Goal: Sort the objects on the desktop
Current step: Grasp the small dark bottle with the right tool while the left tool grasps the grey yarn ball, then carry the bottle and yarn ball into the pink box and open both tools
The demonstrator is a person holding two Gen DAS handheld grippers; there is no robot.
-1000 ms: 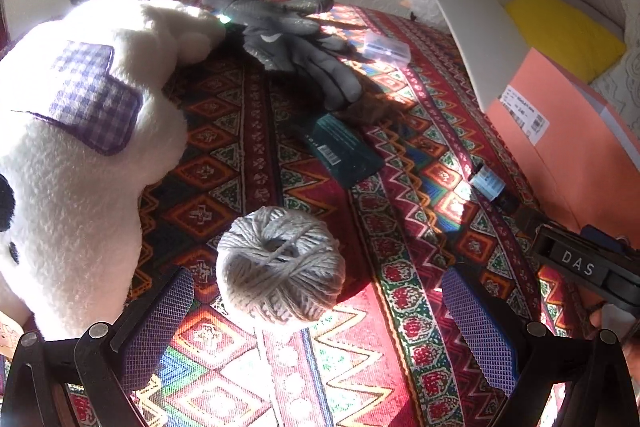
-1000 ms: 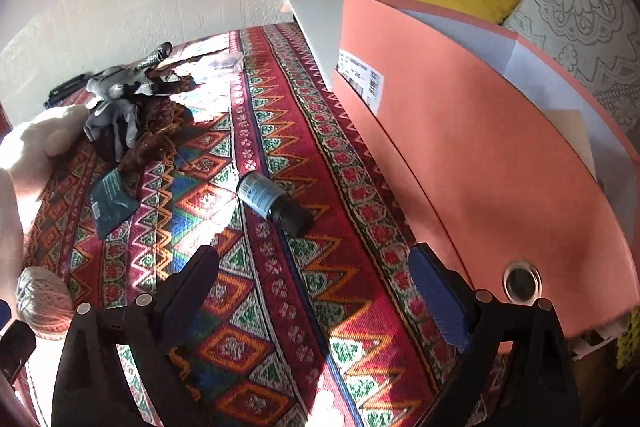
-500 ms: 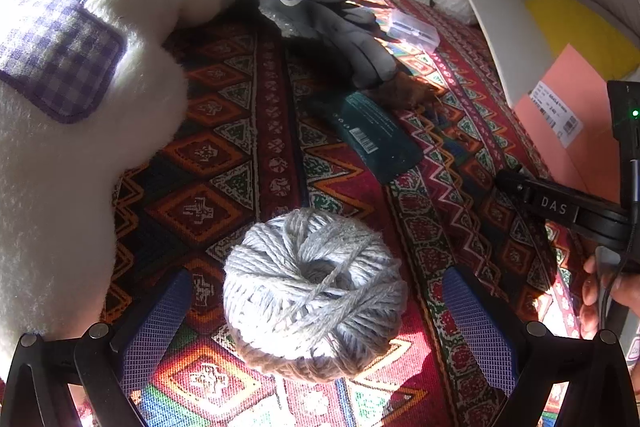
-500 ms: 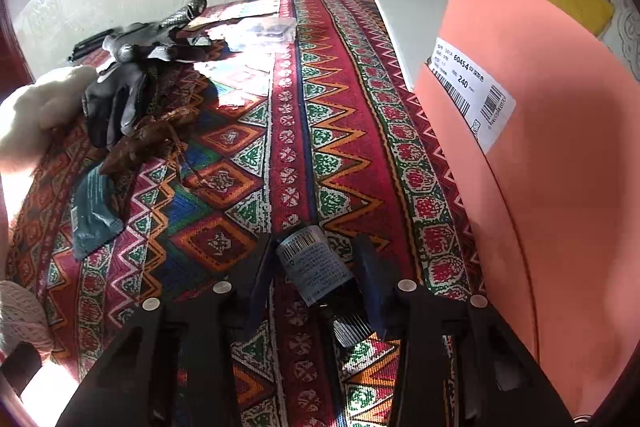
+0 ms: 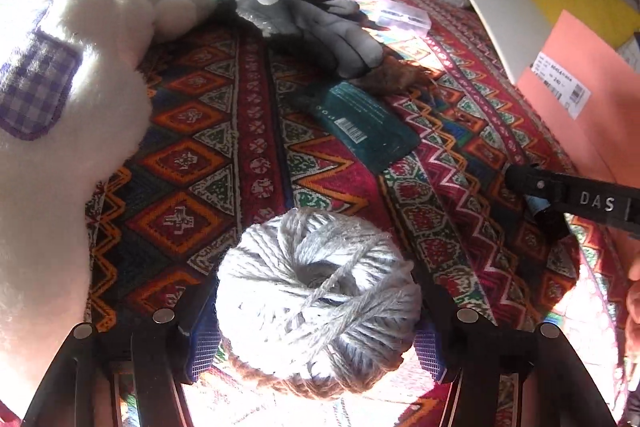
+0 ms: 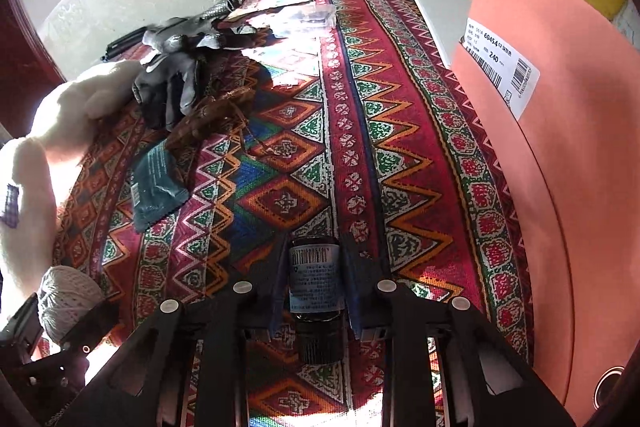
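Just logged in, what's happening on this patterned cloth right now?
A person is working two handheld claws at once. The left claw has closed around the grey ball of yarn, beside the white plush toy. The right claw grips the small dark bottle, lying cap toward the camera. Both items appear to rest on the cloth. The grey gloves, teal packet and clear box lie untouched.

A home: patterned woven tablecloth [image 6: 400, 115], plush toy [image 5: 80, 115], yellow cushion [image 5: 576, 3], gloves [image 5: 304, 11].
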